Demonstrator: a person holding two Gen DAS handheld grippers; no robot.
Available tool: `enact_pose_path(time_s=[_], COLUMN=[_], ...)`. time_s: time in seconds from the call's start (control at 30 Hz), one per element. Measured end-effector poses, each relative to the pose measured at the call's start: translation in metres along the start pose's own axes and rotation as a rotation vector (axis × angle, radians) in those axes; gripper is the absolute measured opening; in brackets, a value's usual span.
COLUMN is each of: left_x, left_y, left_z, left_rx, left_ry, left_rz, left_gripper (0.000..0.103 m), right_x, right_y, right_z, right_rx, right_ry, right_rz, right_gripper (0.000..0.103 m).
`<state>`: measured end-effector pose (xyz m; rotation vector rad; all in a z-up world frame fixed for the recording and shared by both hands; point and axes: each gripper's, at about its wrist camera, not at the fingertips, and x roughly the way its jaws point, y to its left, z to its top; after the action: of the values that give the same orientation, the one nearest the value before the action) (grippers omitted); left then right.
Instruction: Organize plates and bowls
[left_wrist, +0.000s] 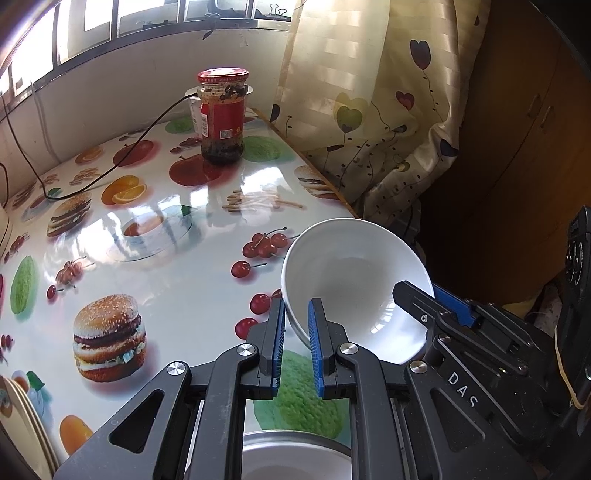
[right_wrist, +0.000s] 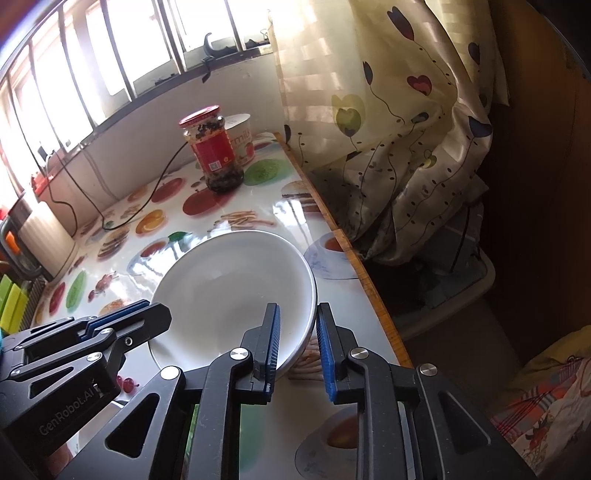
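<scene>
A white bowl (left_wrist: 354, 280) hangs tilted above the printed table (left_wrist: 155, 258), near its right edge. My left gripper (left_wrist: 296, 332) is shut on the bowl's left rim, one blue pad inside and one outside. My right gripper (left_wrist: 424, 295) comes in from the right and grips the opposite rim. In the right wrist view the same bowl (right_wrist: 236, 288) fills the middle. There the right gripper (right_wrist: 297, 332) straddles the near rim with its pads against the wall, and the left gripper (right_wrist: 155, 310) holds the far left rim. Another white bowl (left_wrist: 295, 458) with a metal-looking rim lies below.
A red-lidded jar (left_wrist: 222, 114) and a white cup (right_wrist: 242, 140) stand at the table's far end, with a black cable (left_wrist: 122, 162) trailing beside them. Stacked plates (left_wrist: 22, 417) show at the lower left. A curtain (left_wrist: 369, 103) hangs just past the wooden table edge (right_wrist: 365, 280).
</scene>
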<state>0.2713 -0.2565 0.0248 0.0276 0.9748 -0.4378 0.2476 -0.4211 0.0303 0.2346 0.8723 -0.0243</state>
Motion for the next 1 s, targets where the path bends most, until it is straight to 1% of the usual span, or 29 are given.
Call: enact_pose_path(time_s=[0.47, 0.57, 1.0], left_x=[-0.003, -0.006, -0.034], left_y=[0.001, -0.002, -0.002], left_z=[-0.005, -0.006, -0.013], left_rx=[-0.012, 0.000, 0.007], left_ry=[-0.006, -0.018, -0.064], left_rz=[-0.007, 0.001, -0.008], left_gripper=[0.013, 0.013, 0.013], right_x=[-0.006, -0.006, -0.038], right_y=[-0.003, -0.003, 0.008], right_z=[-0.002, -0.002, -0.008], right_rx=[0.012, 0.011, 0.023], right_ry=[-0.010, -0.012, -0.055], right_rz=[-0.004, -0.005, 0.013], right_gripper=[0.016, 0.016, 0.016])
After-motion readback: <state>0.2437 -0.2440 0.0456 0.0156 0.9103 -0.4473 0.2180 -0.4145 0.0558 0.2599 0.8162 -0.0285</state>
